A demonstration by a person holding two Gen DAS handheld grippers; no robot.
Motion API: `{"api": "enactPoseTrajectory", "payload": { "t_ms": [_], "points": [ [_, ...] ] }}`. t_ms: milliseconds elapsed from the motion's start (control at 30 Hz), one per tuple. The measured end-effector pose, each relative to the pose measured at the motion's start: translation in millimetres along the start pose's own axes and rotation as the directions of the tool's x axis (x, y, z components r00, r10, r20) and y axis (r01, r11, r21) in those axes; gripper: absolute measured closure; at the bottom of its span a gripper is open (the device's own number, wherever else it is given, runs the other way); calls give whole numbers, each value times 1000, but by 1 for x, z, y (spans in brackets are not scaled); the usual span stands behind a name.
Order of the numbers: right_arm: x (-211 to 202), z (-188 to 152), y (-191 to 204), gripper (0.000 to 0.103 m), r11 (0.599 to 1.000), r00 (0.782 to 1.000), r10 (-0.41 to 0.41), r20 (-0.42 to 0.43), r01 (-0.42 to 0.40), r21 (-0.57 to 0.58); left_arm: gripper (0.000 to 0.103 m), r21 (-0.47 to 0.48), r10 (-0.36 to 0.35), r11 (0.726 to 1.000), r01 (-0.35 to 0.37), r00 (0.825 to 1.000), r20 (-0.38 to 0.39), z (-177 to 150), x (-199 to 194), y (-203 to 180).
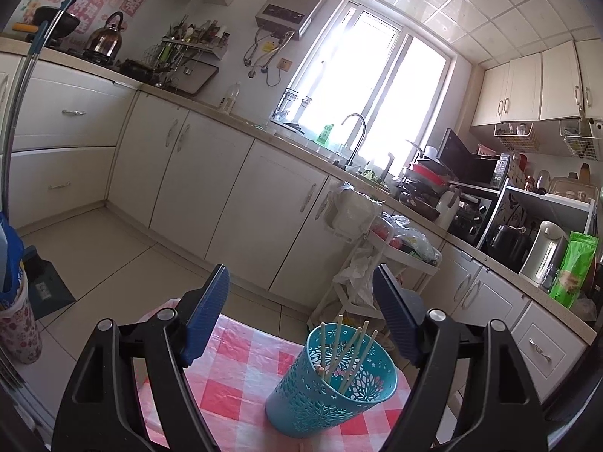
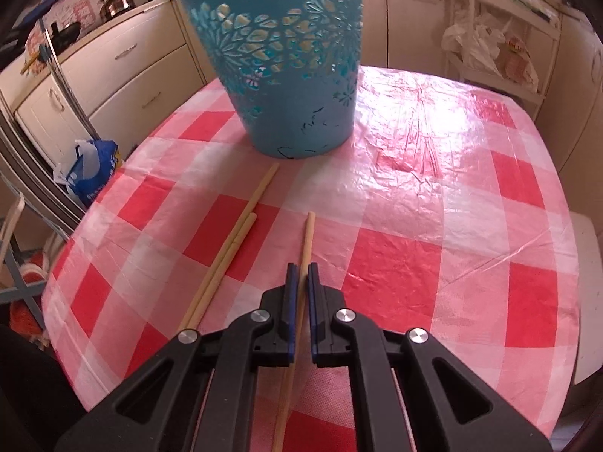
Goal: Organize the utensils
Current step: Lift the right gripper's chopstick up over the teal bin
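Checked tablecloth under you, your right gripper pinches one chopstick for the blue holder — your left gripper hangs spread, empty.

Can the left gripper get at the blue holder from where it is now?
Probably yes. The left gripper is open and empty, and the blue holder stands upright on the checked tablecloth just ahead, with nothing between them.
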State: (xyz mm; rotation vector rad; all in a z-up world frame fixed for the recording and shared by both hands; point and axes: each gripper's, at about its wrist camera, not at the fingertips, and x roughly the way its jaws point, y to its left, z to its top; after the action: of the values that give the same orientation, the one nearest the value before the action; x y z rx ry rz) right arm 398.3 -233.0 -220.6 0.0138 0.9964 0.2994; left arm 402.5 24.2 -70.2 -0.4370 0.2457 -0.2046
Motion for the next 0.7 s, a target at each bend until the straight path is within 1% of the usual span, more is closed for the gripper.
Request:
{"api": "enactPoseTrajectory", "payload": {
  "t_ms": [33, 100, 133, 300, 467, 500, 567, 600, 633, 667, 700],
  "points": [
    [1, 0, 2, 97, 1000, 1000, -1, -3, 0, -6, 28, 1, 2, 1000, -2, 1000, -4, 0, 1, -1],
    [1, 1, -4, 96, 997, 998, 67, -16, -66, 48, 28, -2, 3, 1000, -3, 1000, -9, -1, 2, 0],
    [2, 1, -5, 96, 996, 997, 75, -15, -74, 58, 28, -4, 1, 1000, -1, 1000, -9, -1, 1, 0],
    [2, 0, 9, 97, 1000, 1000, 5, -5, -5, -31, 28, -4, -2, 1000, 2, 1000, -14, -1, 3, -1],
    [-1, -1, 0, 97, 999, 999, 44, -3, -44, 28, 28, 3, -3, 1000, 3, 1000, -18, -1, 3, -1],
    [-5, -1, -3, 97, 997, 998, 60, 11, -60, 51, 28, -1, -3, 1000, 3, 1000, -19, -1, 3, -1],
    [-21, 3, -12, 97, 987, 992, 108, 62, -115, 111, 28, -12, -5, 1000, 4, 1000, -15, 0, 2, 1],
    [-34, 7, -15, 97, 979, 985, 139, 107, -152, 133, 28, -16, -4, 1000, 4, 1000, -13, 1, 2, 2],
    [-49, 11, -16, 97, 971, 973, 170, 158, -193, 141, 28, -21, -5, 1000, 4, 1000, -10, 2, 2, 3],
    [-66, 17, -16, 97, 963, 955, 197, 222, -231, 139, 28, -28, -5, 1000, 5, 1000, -8, 3, 1, 3],
    [-87, 24, -15, 97, 956, 928, 220, 302, -267, 125, 28, -38, -7, 999, 7, 1000, -4, 4, 0, 5]
  ]
}}
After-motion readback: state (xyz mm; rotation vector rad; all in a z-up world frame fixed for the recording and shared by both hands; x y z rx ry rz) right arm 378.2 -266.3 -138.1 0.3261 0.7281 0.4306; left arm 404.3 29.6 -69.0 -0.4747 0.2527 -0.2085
